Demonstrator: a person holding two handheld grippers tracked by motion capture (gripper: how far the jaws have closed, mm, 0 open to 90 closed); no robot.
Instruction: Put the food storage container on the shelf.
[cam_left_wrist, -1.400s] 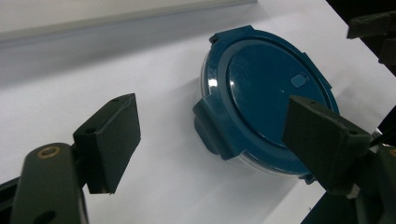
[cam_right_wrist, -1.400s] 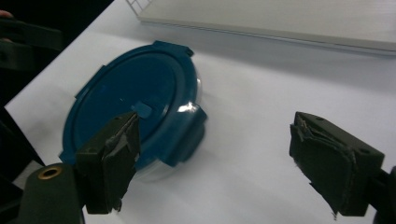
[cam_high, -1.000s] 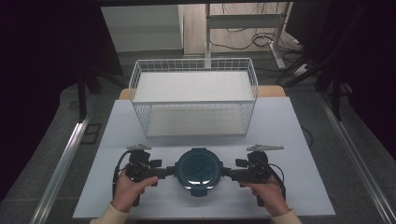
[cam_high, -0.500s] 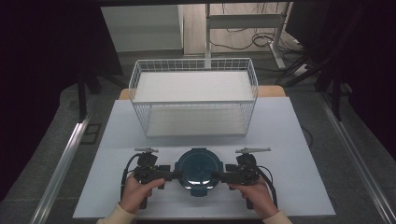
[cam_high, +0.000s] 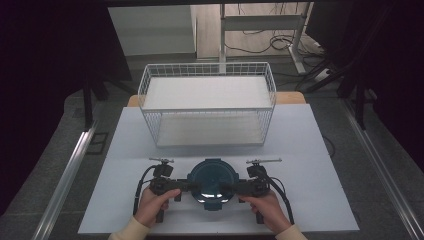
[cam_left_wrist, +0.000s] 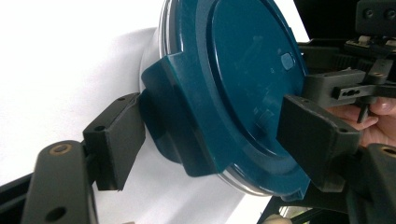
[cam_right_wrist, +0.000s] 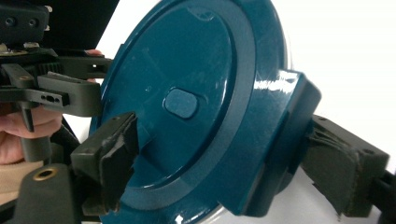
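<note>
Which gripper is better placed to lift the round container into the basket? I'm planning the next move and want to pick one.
Neither alone. The left gripper and right gripper each straddle a side latch of the blue-lidded container, equally far from the basket. A two-handed lift looks best.

– What sits on the surface?
– A white wire basket at the far side, and a round dark-teal container near the front edge.
– And the hands?
– The left hand-held gripper meets the container's left side, the right hand-held gripper its right side. Both hands come from below, cables trailing beside them.
</note>
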